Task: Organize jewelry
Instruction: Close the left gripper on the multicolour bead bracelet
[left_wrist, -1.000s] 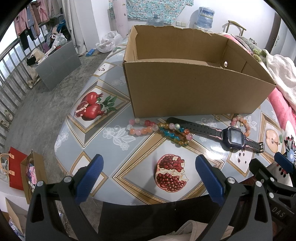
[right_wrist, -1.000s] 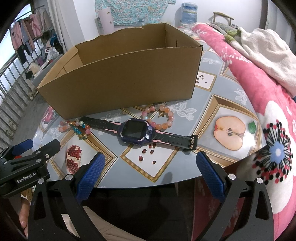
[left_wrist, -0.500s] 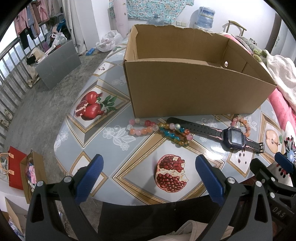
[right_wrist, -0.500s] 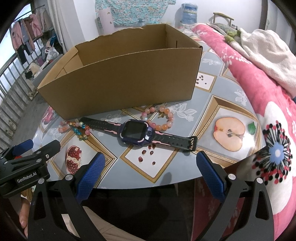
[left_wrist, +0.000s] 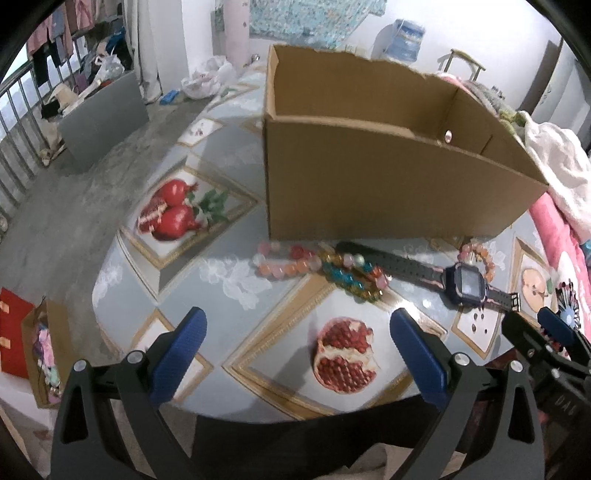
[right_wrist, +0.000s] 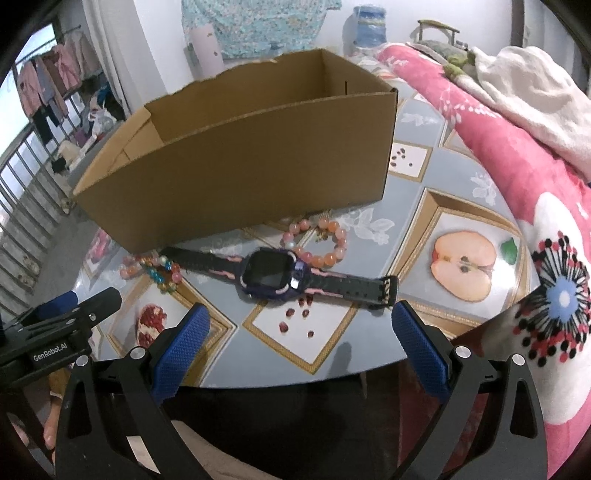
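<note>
An open cardboard box (left_wrist: 369, 184) stands on the fruit-print table (left_wrist: 221, 288); it also shows in the right wrist view (right_wrist: 240, 166). In front of it lie a pink-orange bead bracelet (left_wrist: 284, 260), a blue-amber bead bracelet (left_wrist: 351, 278), a dark watch (left_wrist: 465, 286) and a peach bead bracelet (left_wrist: 480, 256). In the right wrist view the watch (right_wrist: 273, 275) and the peach bracelet (right_wrist: 321, 240) lie just ahead. My left gripper (left_wrist: 297, 347) is open and empty near the table's front edge. My right gripper (right_wrist: 301, 339) is open and empty, short of the watch.
A pink flowered blanket (right_wrist: 517, 166) with a white cloth lies at the table's right. The floor drops away to the left, with a grey board (left_wrist: 99, 122) and paper bags (left_wrist: 33, 343). The left gripper's body (right_wrist: 55, 332) shows at the right wrist view's left.
Both grippers have moved forward and slightly lower toward the jewelry. The objects on the table have not moved.
</note>
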